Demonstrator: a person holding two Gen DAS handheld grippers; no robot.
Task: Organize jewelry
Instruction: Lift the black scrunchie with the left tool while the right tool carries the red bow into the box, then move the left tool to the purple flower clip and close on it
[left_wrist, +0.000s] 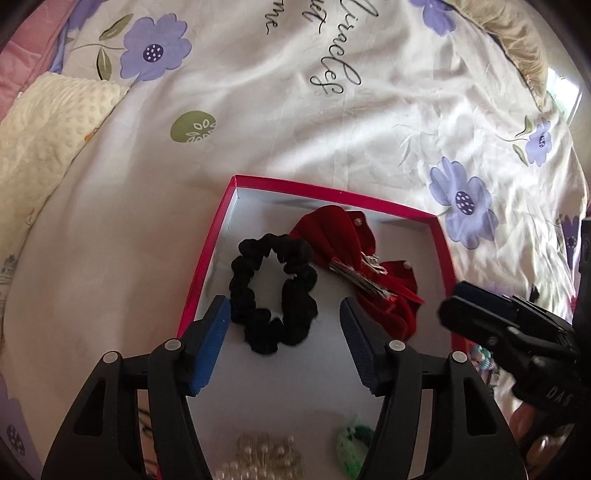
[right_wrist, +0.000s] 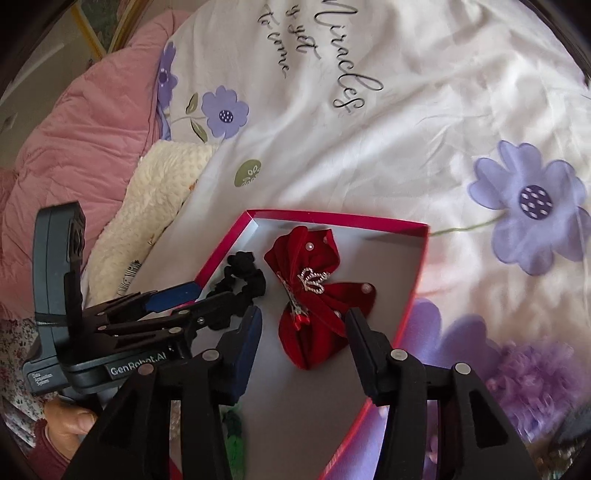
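A red-rimmed box (left_wrist: 332, 192) with a white floor lies on the flowered bedsheet. Inside it are a black scrunchie (left_wrist: 295, 310) and a red velvet bow (left_wrist: 332, 232) with a silver crown clip. My left gripper (left_wrist: 285, 308) hangs open over the box, and the scrunchie lies loose between its blue pads. In the right wrist view, my right gripper (right_wrist: 304, 314) is open above the lower half of the bow (right_wrist: 317, 343), with its pads clear of the velvet. The left gripper (right_wrist: 207, 293) reaches in from the left beside the scrunchie (right_wrist: 243, 275).
A pearl piece (left_wrist: 258, 458) and a green item (left_wrist: 351, 439) lie at the box's near end. A purple fluffy thing (right_wrist: 528, 376) sits outside the box (right_wrist: 332, 218) on the right. A cream blanket (left_wrist: 48, 129) and pink quilt (right_wrist: 74, 140) lie at left. A hand (right_wrist: 70, 421) holds the left gripper.
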